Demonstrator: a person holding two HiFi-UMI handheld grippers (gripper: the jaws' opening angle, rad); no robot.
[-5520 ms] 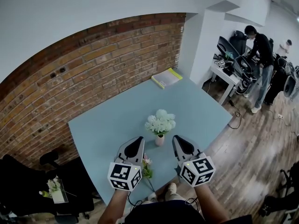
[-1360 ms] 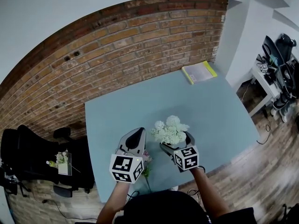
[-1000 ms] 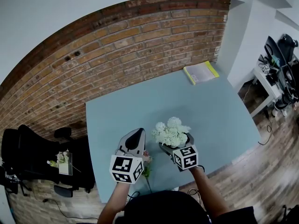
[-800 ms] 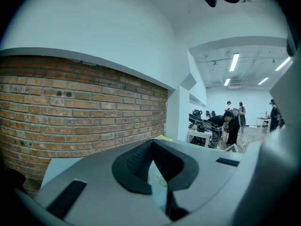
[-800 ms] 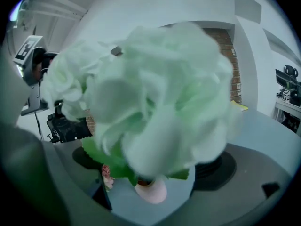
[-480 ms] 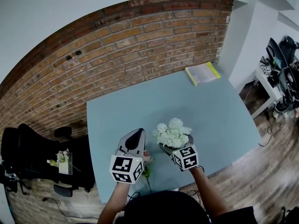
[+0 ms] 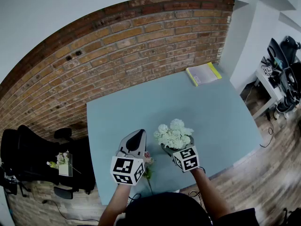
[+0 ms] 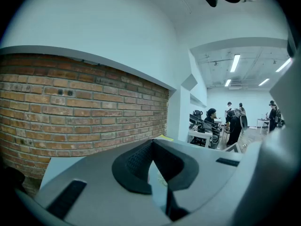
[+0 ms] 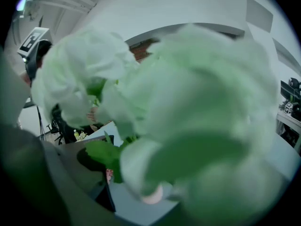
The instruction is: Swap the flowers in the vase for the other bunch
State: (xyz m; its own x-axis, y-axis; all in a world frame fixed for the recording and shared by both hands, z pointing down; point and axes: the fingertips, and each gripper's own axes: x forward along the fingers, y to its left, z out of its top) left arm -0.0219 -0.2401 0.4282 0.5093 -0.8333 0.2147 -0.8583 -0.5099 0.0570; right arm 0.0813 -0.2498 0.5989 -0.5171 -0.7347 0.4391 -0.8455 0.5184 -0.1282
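A bunch of white flowers stands on the light blue table and hides its vase in the head view. In the right gripper view the blurred blooms fill the picture above the pink vase rim. My right gripper has the bunch between its jaws, which have just been closing. One dark pad shows clear of the stems. The other bunch, pink with a green stem, lies on the table between the grippers. My left gripper is shut and empty beside it.
A yellow-edged notebook lies at the table's far right corner. A brick wall runs behind the table. Black chairs stand to the left, and the near table edge is just below the grippers. People stand far off by desks.
Since the earliest frame my right gripper has come forward around the white flowers. Over the last second the marker cube has rolled slightly; the left gripper has not moved.
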